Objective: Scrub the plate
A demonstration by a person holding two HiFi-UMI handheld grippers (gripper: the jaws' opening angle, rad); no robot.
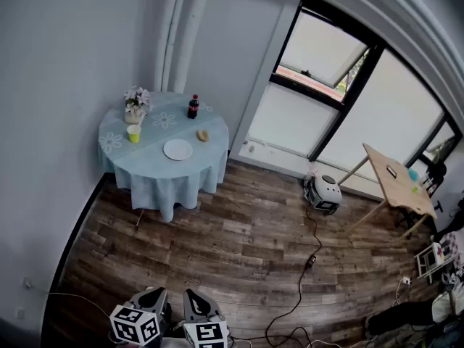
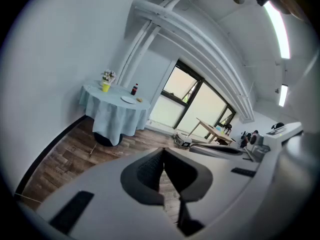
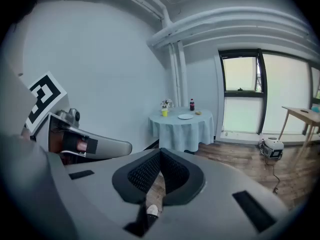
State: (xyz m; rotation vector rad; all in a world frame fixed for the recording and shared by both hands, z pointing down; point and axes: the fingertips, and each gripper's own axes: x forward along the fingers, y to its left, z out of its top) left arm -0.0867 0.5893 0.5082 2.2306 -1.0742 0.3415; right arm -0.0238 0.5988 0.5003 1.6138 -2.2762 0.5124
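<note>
**Grippers Closed and Empty, Plate Well Across the Room**

The white plate [image 1: 177,149] lay flat on the round bench [image 1: 156,180] under its pale blue cloth, in the far corner by the wall. Just beside the plate, apart from it, sat a small tan lump [image 1: 203,134] that was probably the sponge, though it was too small to be sure. A dark bottle [image 1: 193,106] stood behind it. A yellow cup [image 1: 133,133] and a pot of flowers [image 1: 135,101] stood at the bench's far left.

The left gripper [image 2: 162,154] and the right gripper [image 3: 159,154] were both held low and close to the person, well apart from the bench, over the wooden floor [image 1: 239,245]. Each gripper's own view showed its jaws pressed together with nothing between them.

Scrubbing had not begun; the step in hand looked like the approach. To do it well, the person would walk up to the near edge of the bench and keep clear of the black cable [image 1: 308,252] trailing on the floor to the right. The jaws would open only once the things were in reach. One gripper would then suit the tan lump, taken across its narrow sides. The other would best steady the plate's rim, since a smooth plate on loose cloth would likely slide or drag the cloth under scrubbing strokes. The bottle and cup stood near enough to be knocked by a wide sweep.
</note>
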